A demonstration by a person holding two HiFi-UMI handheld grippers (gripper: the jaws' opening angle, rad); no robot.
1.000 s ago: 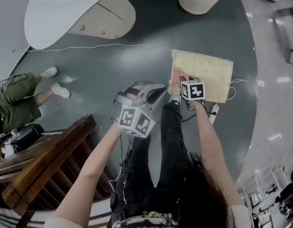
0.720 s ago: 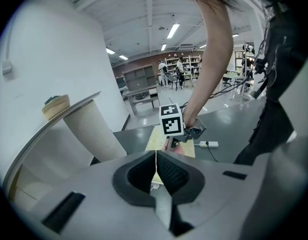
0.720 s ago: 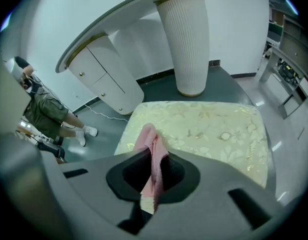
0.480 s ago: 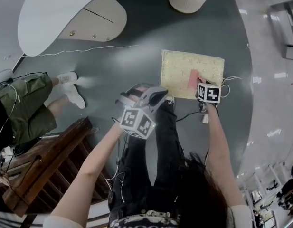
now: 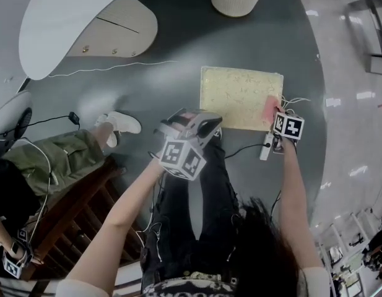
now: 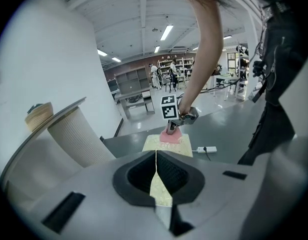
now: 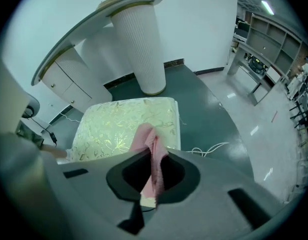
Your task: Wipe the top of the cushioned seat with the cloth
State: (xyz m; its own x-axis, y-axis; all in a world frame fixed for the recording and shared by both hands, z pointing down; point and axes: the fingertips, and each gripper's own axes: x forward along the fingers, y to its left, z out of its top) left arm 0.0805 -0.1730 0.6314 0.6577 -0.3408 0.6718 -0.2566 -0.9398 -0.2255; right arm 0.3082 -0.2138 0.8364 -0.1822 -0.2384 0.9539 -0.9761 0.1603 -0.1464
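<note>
You had the right gripper [image 7: 153,176] jaws clamped on the cloth [image 7: 150,149] at 3 o'clock on the seat [image 7: 119,121], and the left gripper [image 6: 156,181] jaws closed and empty. Pressing flat and sweeping toward 9 o'clock seemed best.

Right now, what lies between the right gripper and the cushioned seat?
The pink cloth: the right gripper is shut on it, and its free end lies on the cushioned seat. The right gripper view shows this; head view agrees.

Head view looks steeply down; both gripper views share the cushioned seat [image 5: 240,98], right nearest.
</note>
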